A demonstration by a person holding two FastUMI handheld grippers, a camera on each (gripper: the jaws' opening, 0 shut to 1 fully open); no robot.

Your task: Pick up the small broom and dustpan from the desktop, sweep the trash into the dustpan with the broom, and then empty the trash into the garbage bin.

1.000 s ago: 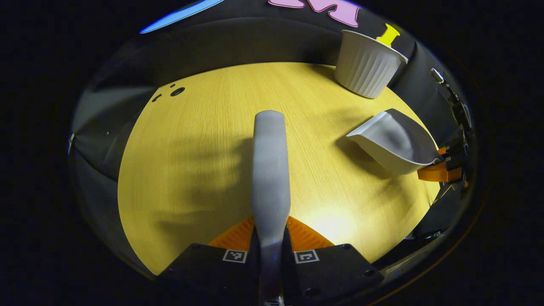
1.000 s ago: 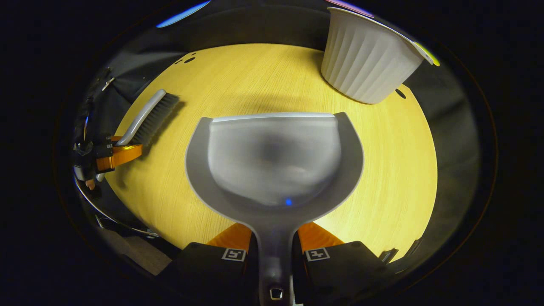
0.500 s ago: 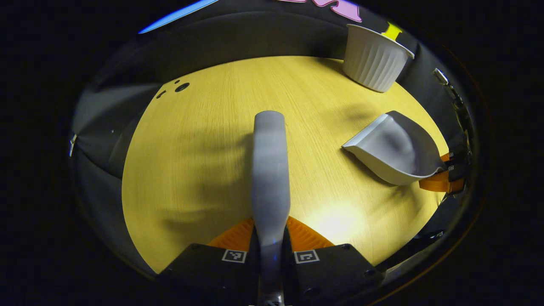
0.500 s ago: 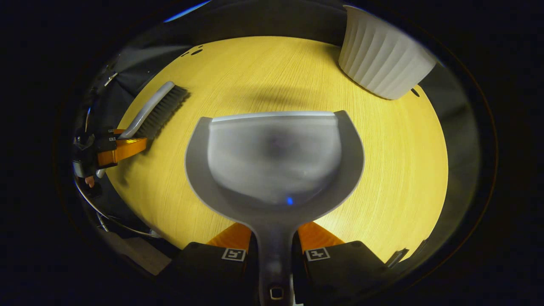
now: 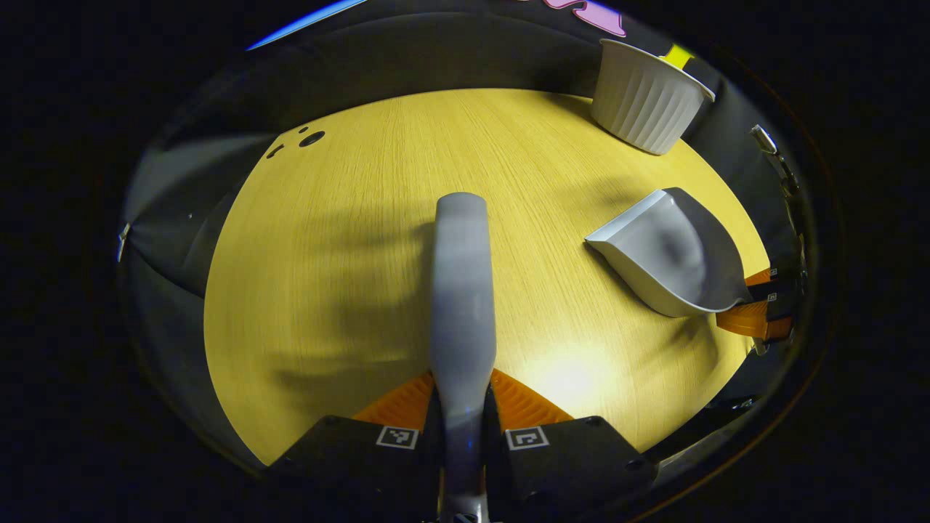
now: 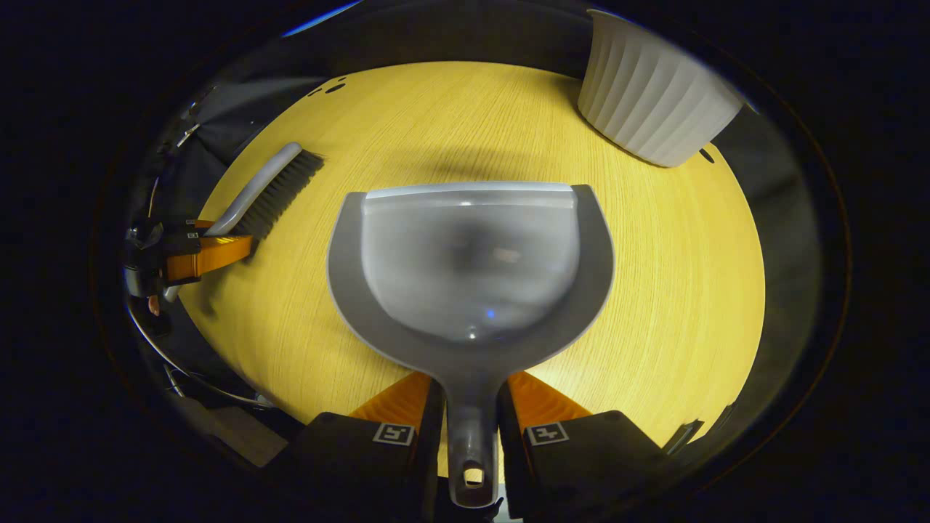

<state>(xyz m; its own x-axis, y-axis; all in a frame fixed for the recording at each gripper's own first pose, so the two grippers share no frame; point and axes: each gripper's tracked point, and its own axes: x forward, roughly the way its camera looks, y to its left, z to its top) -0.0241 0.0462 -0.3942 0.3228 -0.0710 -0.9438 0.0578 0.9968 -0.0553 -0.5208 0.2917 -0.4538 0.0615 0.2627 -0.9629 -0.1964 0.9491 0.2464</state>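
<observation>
In the left gripper view my left gripper (image 5: 463,388) is shut on the grey handle of the small broom (image 5: 461,290), which runs straight ahead over the yellow desktop (image 5: 341,276). The right gripper view has that broom (image 6: 265,190) at the left, bristles down near the table, with the left gripper (image 6: 207,254) behind it. The grey dustpan (image 6: 472,261) lies flat in front of my right gripper (image 6: 471,396). Its handle sits between the fingers with narrow gaps on both sides. From the left gripper view the dustpan (image 5: 672,254) rests on the table with the right gripper (image 5: 755,309) behind it.
A white ribbed garbage bin (image 6: 650,102) stands at the far right of the table, also seen as the bin (image 5: 649,94) beyond the dustpan. Small dark holes (image 5: 311,138) mark the far left corner. A black cloth wall surrounds the table.
The right gripper's fingers have parted slightly, and the dustpan handle has slid forward between them. The dustpan now lies a little farther ahead. The broom has barely moved.
</observation>
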